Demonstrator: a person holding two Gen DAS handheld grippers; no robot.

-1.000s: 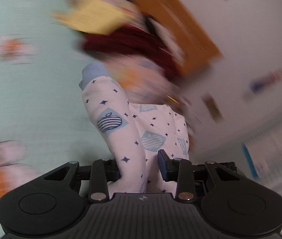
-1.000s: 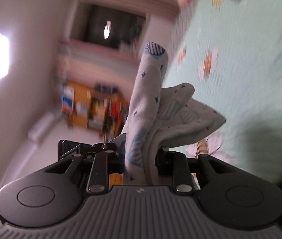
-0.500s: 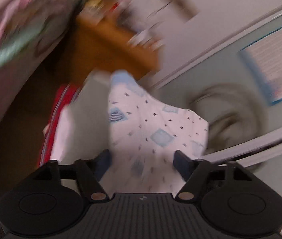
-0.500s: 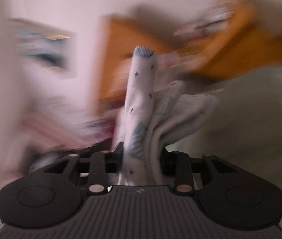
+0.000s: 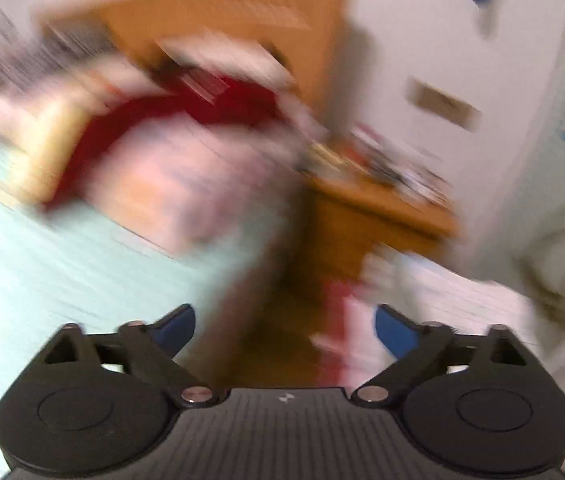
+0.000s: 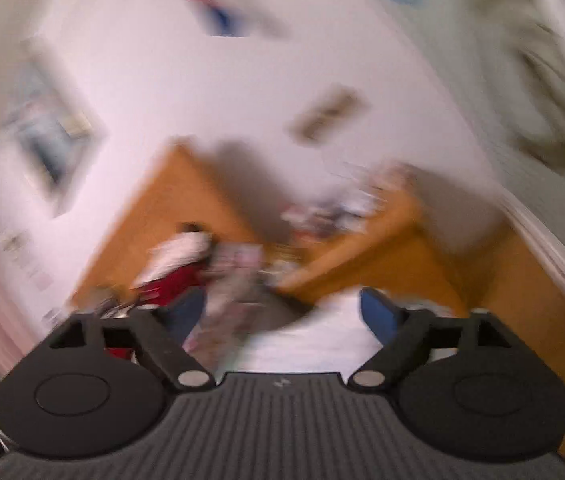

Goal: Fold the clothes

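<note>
Above the bed (image 5: pixel 42 264), left claw (image 5: pixel 284 326) and right claw (image 6: pixel 282 312) are gaping empty; next garment needs choosing.

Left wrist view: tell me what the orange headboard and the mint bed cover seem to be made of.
Headboard: probably wood or wood-look board, going by its flat, even orange-brown face; motion blur hides any grain. Mint bed cover: looks like matte woven or knitted fabric, with faint fine ribbing and no shine, though the blur leaves the weave uncertain.
</note>
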